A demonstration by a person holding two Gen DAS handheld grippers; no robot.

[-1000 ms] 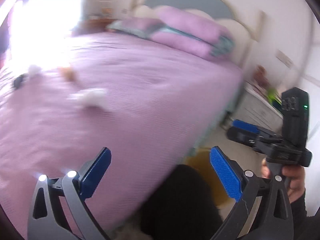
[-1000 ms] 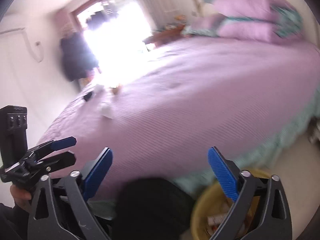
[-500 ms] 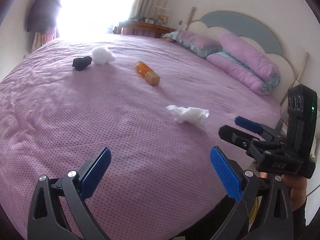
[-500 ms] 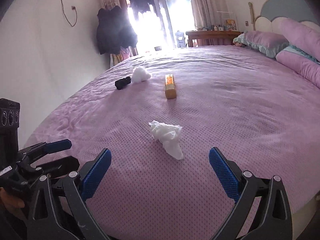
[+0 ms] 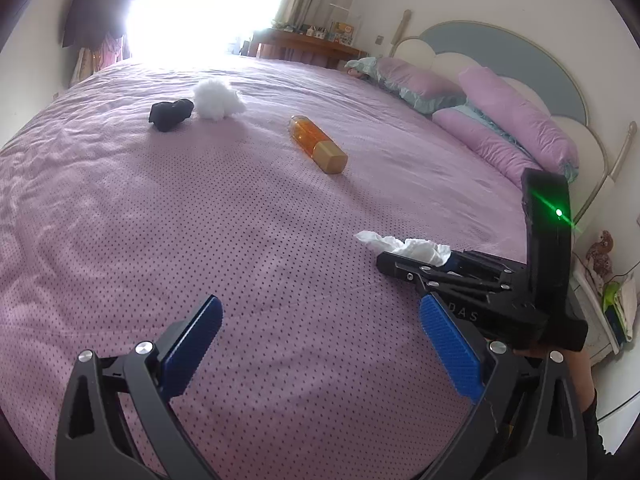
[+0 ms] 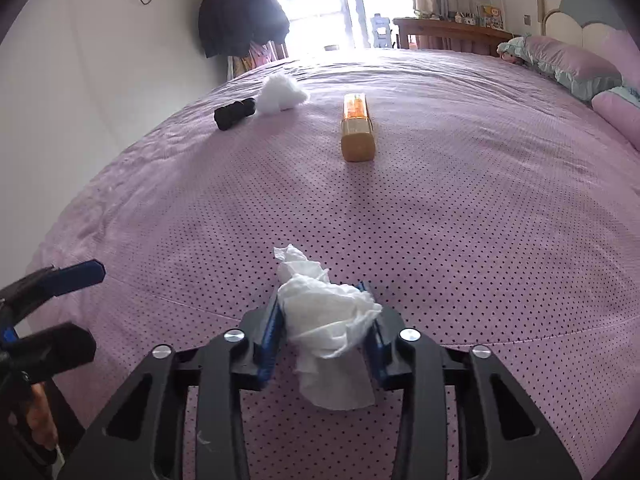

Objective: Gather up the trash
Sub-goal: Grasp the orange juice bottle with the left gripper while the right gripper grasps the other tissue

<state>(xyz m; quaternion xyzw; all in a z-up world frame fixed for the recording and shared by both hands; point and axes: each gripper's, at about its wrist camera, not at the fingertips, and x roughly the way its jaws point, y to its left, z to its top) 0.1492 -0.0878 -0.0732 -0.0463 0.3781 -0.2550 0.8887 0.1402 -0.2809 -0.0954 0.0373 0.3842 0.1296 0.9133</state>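
Right claw [image 6: 326,334]: closed on the crumpled white paper tissue [image 6: 326,316], blue pads pressing it from both sides; the wad bulges out above and a loose flap hangs below the pads.
Left claw [image 5: 316,354]: spread wide with nothing between its pads, hovering over the near part of the bed, just beside the right claw.
Tissue, where it is: at the near edge of the purple dotted bedspread [image 6: 460,216], in the right claw; whether it is lifted clear of the fabric cannot be told.
Tissue, handling: likely very light, soft and compressible, not slippery and not fragile; it may tear or shed a flap if only a corner is caught, so the thick middle of the wad is the place to pinch, as now.
Amber plastic bottle with a tan cap [image 6: 357,128]: lying on its side mid-bed, cap toward the cameras; probably rigid, smooth and prone to roll, best taken across the body.
Fluffy white wad [image 6: 280,92]: far side of the bed; looks soft and light.
Small black bundle [image 6: 235,113]: touching or just beside the white wad; material unclear.
Containers: no bin or bag shows in either view; whether the bottle holds liquid cannot be told.
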